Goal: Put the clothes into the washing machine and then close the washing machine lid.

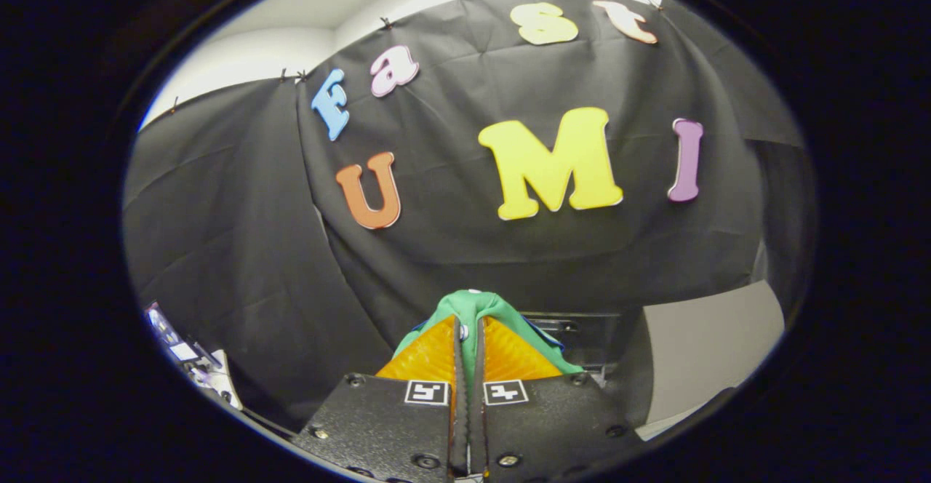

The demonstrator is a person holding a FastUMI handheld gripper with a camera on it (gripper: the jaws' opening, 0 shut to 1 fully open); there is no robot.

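Observation:
My gripper [469, 323] is raised and points at the booth's black cloth wall. Its two fingers stand nearly together, pinching a green garment [476, 305] that bulges out above and beside the fingertips and drapes down to the right of them. A thin blue edge of cloth [416, 328] peeks out at the garment's left side. The garment hangs in the air, held off any surface.
A grey panel [702, 352] rises at the lower right, beyond the fingers. A dark frame or rail [574, 326] lies just behind the garment. At the lower left sits a cluttered device with small labels [185, 356].

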